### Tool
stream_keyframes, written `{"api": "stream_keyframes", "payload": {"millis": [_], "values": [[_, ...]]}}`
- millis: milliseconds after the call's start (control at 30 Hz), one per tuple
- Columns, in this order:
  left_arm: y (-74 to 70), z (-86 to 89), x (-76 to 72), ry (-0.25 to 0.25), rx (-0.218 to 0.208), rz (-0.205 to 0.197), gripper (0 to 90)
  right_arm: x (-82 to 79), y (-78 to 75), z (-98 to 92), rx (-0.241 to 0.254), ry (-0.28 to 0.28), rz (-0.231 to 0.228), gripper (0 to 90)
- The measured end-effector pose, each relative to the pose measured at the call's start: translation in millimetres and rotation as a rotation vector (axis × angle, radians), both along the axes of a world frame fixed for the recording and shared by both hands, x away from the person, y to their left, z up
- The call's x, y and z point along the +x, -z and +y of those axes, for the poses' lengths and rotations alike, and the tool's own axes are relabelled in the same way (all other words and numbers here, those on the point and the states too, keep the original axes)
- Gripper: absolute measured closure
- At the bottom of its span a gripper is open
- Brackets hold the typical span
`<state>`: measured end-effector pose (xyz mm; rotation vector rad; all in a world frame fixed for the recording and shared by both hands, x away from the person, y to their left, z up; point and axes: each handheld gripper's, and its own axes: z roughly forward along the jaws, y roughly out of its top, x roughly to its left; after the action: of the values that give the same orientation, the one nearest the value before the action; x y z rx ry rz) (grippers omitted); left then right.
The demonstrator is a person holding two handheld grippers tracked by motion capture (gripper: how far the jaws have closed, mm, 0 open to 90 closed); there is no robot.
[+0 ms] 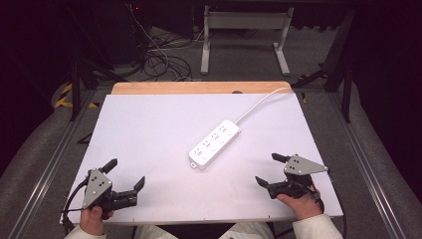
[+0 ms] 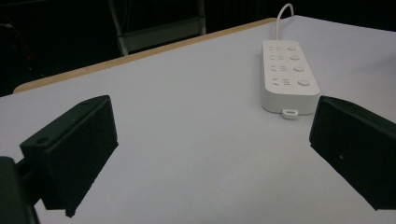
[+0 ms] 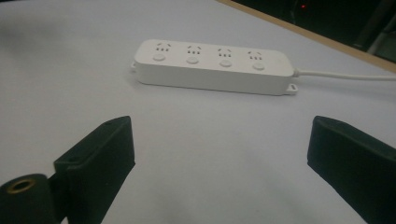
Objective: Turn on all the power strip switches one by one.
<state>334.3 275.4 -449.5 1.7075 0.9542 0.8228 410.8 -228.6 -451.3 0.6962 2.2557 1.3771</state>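
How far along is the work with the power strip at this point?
Nothing looks done yet. The power strip lies untouched mid-table, its cord trailing off the far edge. The left gripper and right gripper sit open near the front edge, apart from it. Reaching and handling remain.

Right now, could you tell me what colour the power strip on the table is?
The power strip is plain white, cable included; the right gripper view shows it best.
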Motion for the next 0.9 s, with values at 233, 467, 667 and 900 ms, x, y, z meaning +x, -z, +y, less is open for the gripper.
{"api": "stream_keyframes", "payload": {"millis": [233,467,667,900], "values": [[-0.3,0.0,-0.3,-0.001,0.0,-0.003,1.3,0.0,-0.6,2.4,0.002,-0.015,0.035,8.7],[0.0,0.1,-0.4,-0.005,0.009,-0.006,1.3,0.8,-1.6,2.2,-0.002,0.002,0.028,5.8],[0.5,-0.6,0.4,-0.01,0.017,-0.003,1.3,3.3,-4.8,3.0,-0.009,0.014,0.029,5.7],[1.0,-1.8,0.5,-0.011,0.017,0.003,1.3,6.3,-15.5,5.4,-0.001,0.045,-0.013,18.9]]}}
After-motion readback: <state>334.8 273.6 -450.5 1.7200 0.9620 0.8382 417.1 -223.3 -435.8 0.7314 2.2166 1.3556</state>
